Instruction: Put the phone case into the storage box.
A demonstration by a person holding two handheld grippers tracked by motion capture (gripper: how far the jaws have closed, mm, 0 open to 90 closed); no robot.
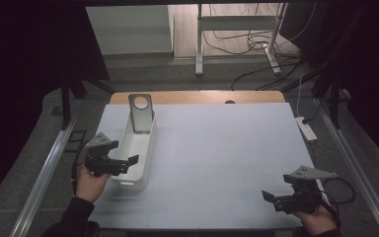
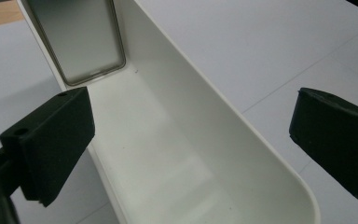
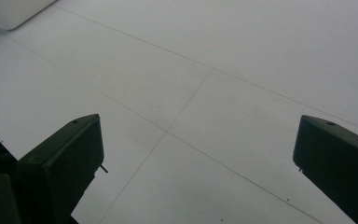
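Both pairs of jaws stand wide apart and hold nothing. In the high view the right gripper [image 1: 271,198] sits nearest, low at the right front corner of the table [image 1: 227,148], held in the person's right hand [image 1: 318,220] with its jaws pointing left over the bare white surface. Its own view shows the two black jaws spread over the pale table top, crossed by thin seam lines, with a corner of the white bin [image 3: 14,11] just visible at the upper left, well apart from it.

A little farther in, at the left side, the left gripper [image 1: 131,161] is held in the left hand [image 1: 91,182], its jaws reaching over the near end of the white bin [image 1: 138,148]. In the left gripper view, one jaw hangs above the bin's left wall and the other stands outside its right wall; neither can be seen to touch it.

The bin [image 2: 177,154] is long and narrow, lying lengthwise away from the person on the left half of the table. At its far end a grey metal plate [image 1: 140,113] with a round hole stands upright, leaning against the end wall; its lower part [image 2: 81,42] rests inside the bin.
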